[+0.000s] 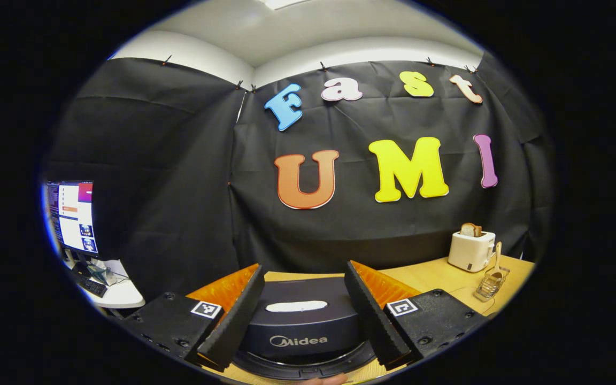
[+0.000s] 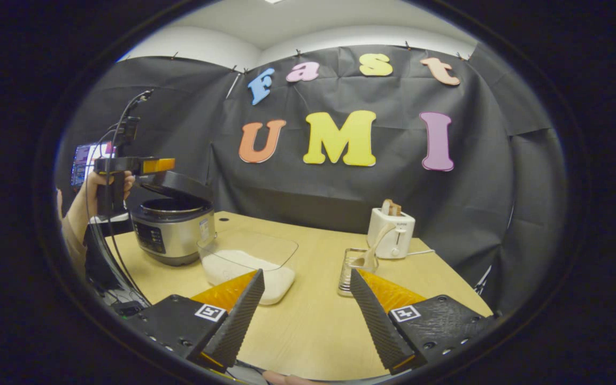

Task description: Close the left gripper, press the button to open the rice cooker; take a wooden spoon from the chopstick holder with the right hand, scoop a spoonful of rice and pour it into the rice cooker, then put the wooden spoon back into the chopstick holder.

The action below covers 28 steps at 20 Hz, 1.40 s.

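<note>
In the left gripper view my left gripper (image 1: pixel 303 266) stands open, its fingers either side of the rice cooker's dark lid (image 1: pixel 300 315) just below. The right gripper view has the silver rice cooker (image 2: pixel 171 232) at the table's left with its lid (image 2: pixel 177 184) tilted up, and the left gripper (image 2: pixel 153 166), held by a hand, hovers over it. A clear container of rice (image 2: pixel 249 267) sits beside the cooker. The wooden spoon (image 2: pixel 372 248) stands in the wire chopstick holder (image 2: pixel 352 272). My right gripper (image 2: pixel 306 272) is open and holds nothing, low over the table, with the rice container and the holder beyond it.
A white toaster (image 2: pixel 391 235) with bread stands behind the holder, its cord trailing right; it also sits at the far right of the wooden table (image 1: pixel 431 275) as toaster (image 1: pixel 471 248). A monitor (image 1: pixel 72 216) and keyboard sit on a side desk at the left. Black cloth walls enclose the table.
</note>
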Tool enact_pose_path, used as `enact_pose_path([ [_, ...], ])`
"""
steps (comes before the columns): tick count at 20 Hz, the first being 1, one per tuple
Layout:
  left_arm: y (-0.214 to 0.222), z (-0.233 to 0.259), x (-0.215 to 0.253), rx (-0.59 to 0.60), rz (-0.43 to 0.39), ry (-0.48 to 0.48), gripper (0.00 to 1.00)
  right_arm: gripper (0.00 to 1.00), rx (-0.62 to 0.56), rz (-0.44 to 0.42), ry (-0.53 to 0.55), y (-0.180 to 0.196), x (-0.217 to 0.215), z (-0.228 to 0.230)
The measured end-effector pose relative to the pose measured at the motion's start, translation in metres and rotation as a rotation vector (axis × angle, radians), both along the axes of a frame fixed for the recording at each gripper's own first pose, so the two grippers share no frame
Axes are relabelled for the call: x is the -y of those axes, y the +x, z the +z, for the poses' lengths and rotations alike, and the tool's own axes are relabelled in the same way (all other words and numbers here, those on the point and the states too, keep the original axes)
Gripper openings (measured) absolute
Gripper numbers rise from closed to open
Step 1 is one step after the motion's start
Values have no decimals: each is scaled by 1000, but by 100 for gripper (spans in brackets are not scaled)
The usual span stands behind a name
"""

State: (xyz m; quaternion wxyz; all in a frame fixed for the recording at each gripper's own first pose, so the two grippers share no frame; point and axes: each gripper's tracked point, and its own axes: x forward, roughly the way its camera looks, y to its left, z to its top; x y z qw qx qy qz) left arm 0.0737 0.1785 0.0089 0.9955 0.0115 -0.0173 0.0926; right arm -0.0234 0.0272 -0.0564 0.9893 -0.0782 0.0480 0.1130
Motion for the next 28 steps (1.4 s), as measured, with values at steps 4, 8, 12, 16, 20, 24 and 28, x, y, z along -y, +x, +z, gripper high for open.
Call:
enact_pose_path([
  [4, -8, -30, 4, -29, 11, -11, 96, 96, -23, 18, -25, -4, -12, -7],
  [8, -12, -47, 6, -72, 6, -28, 96, 96, -8, 1, -30, -6, -11, -4],
  [12, -17, -63, 9, -120, 20, -51, 97, 96, -9, 5, -24, -8, -9, -6],
  [16, -24, -62, 11, -126, 49, -48, 95, 96, -17, -2, 7, -5, -4, -5],
  [20, -32, -62, 15, -140, 48, -65, 95, 96, 0, 9, -2, -8, -5, -3],
  [24, -36, -68, 15, -160, 66, -74, 92, 96, 1, 11, 5, -7, -5, -4],
  [28, -38, -70, 15, -155, 82, -64, 90, 96, -44, 17, 26, -6, -5, -16],
])
